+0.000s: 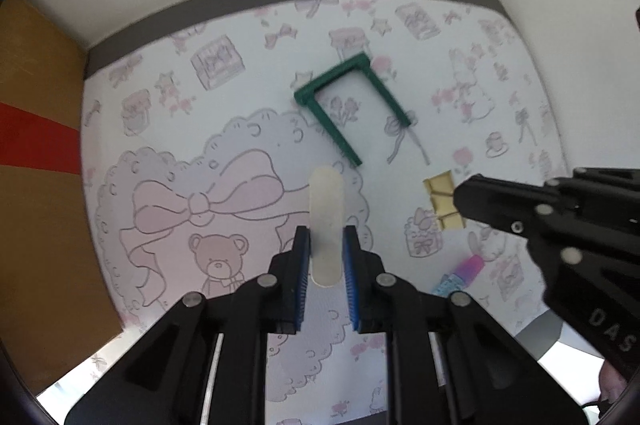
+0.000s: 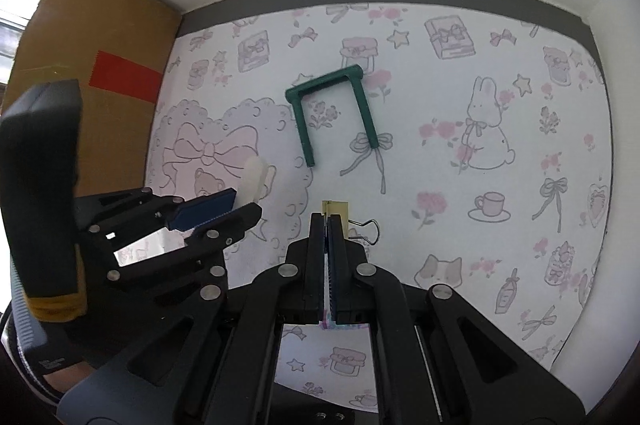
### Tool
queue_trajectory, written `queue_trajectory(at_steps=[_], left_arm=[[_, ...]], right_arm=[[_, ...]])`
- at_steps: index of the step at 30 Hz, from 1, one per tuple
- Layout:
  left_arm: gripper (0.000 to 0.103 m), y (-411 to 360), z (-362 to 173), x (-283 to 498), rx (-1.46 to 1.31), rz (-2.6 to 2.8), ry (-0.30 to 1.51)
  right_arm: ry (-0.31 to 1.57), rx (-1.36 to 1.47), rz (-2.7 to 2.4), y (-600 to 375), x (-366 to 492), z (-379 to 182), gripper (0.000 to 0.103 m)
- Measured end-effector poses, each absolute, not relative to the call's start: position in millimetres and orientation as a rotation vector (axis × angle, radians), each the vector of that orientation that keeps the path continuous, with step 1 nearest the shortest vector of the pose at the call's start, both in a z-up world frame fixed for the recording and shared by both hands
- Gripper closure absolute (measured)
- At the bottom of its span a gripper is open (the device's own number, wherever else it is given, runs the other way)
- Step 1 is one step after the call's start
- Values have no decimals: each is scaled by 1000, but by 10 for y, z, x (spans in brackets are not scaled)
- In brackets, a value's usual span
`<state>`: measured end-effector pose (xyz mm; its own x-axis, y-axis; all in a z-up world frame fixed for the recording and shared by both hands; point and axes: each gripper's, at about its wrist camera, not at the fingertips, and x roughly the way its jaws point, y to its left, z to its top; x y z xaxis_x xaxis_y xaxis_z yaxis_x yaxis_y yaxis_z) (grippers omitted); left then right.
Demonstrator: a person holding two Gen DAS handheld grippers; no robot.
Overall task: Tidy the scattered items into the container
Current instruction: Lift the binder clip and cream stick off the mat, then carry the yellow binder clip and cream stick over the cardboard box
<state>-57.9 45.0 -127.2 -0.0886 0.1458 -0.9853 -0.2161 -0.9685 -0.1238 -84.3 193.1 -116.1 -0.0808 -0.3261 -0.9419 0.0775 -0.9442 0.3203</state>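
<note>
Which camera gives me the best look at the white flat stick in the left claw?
Left wrist view: the white stick lies face-on between the left claw pads, its whole length showing. The right wrist view shows only its rounded end, edge-on beyond that claw.

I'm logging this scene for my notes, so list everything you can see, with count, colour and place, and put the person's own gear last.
Flat rounded plastic stick: one, translucent white, between the left tool's blue pads.
U-shaped plastic frame: one, dark green, lying on the mat behind the stick.
Metal binder clip: one, pale yellow with wire handles, at the right tool's tips.
Small pink-and-blue item: one, on the mat near the right tool; too blurred to identify.
Patterned table mat: one, white with pink drawings.
Cardboard box: one, brown with red tape, left of the mat.
Left tool: black, gripping the stick.
Right tool: black, shut.
</note>
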Motion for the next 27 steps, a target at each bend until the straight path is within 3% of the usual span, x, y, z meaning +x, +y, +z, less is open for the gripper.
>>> queue_trajectory(at_steps=[18,27], left_arm=[[87,169,96,-764,-1643,2377,-16],[87,-84,498,-627,-1549,2454,-73]], right_arm=[[-224,1696,-2261,1612,-682,-72,102],[-170,1605,-2291,1329,-590,347,102]])
